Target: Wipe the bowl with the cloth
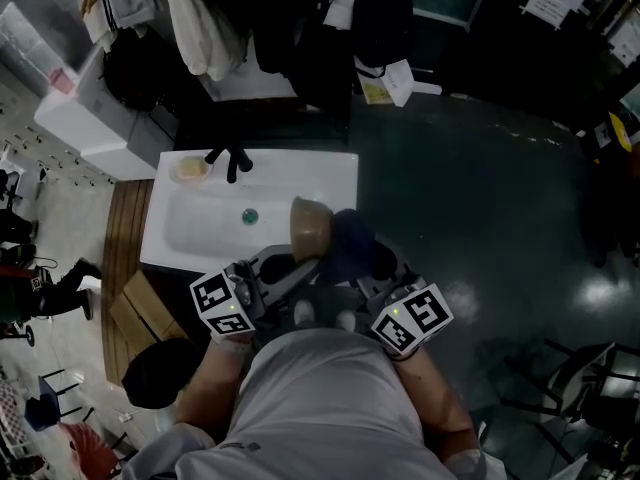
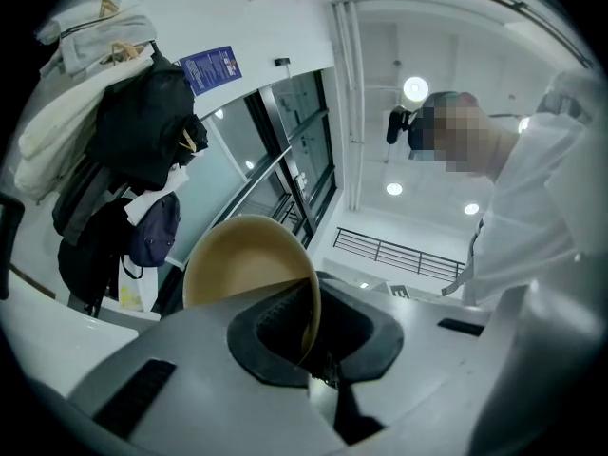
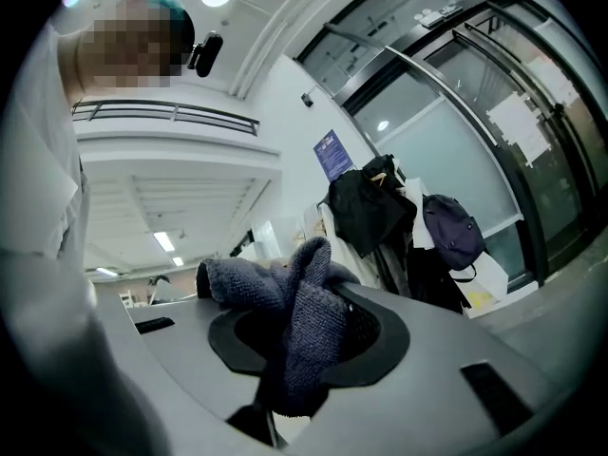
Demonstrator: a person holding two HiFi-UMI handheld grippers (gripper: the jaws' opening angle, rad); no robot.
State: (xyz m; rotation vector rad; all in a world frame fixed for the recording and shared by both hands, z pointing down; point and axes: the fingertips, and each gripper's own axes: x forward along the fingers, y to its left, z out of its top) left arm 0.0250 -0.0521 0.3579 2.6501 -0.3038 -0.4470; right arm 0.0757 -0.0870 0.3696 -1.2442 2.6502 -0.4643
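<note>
A tan bowl (image 1: 310,229) is held up on its side above the front edge of the white sink (image 1: 200,230). My left gripper (image 1: 300,268) is shut on the bowl's rim; in the left gripper view the bowl (image 2: 249,274) stands edge-on between the jaws. Just right of the bowl hangs a dark blue cloth (image 1: 352,246), with my right gripper (image 1: 362,276) shut on it. In the right gripper view the knitted cloth (image 3: 299,326) bunches out of the jaws. Both grippers point upward, close to the person's chest.
The sink has a black tap (image 1: 232,161), a green drain (image 1: 250,216) and a round sponge (image 1: 190,169) at its back corner. Coats and bags (image 1: 300,28) hang behind it. A wooden board (image 1: 125,248) lies to the left, dark floor (image 1: 480,228) to the right.
</note>
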